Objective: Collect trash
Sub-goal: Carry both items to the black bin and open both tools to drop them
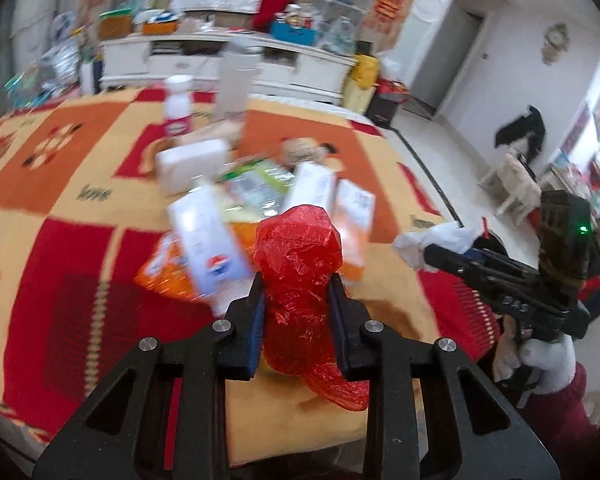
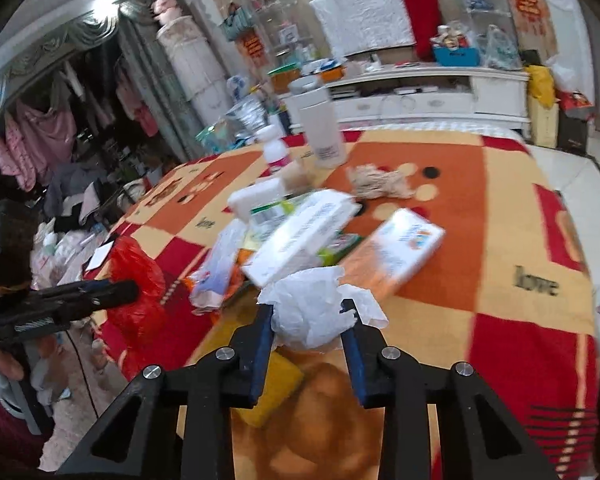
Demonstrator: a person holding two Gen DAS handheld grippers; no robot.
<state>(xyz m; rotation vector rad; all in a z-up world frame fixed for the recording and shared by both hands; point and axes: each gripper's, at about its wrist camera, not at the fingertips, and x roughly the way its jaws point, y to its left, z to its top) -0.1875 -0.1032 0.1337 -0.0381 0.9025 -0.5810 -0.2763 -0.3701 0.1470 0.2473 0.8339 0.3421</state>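
The room is a crowded living space: a long white cabinet (image 2: 432, 92) runs along the far wall, loaded with boxes, a blue bin and plastic bags, with a white quilted cloth and a red one hanging above it; pale floor tiles show at the right of the left wrist view, and clothes hang in a dark alcove at the left of the right wrist view. Most of both pictures is taken up by a table under a blanket (image 1: 60, 208) patterned in red, orange and cream squares, printed with the word "love". In the middle of it lies a blurred heap of cartons and wrappers (image 1: 236, 208): white boxes, an orange-and-white carton, a green-edged packet, an orange bag. Behind the heap stand a tall white bottle (image 1: 236, 80) and a small white bottle with a pink label (image 1: 178, 106), and a beige crumpled wad (image 2: 380, 182) lies near them. A yellow sponge (image 2: 272, 388) lies on the blanket under the right gripper. The left gripper (image 1: 298, 292) is clenched on a crumpled red plastic bag (image 1: 300, 248), held clear above the blanket just in front of the heap. The right gripper (image 2: 308, 312) is clenched on a crumpled white plastic wad (image 2: 312, 304), likewise lifted near the heap's front edge.
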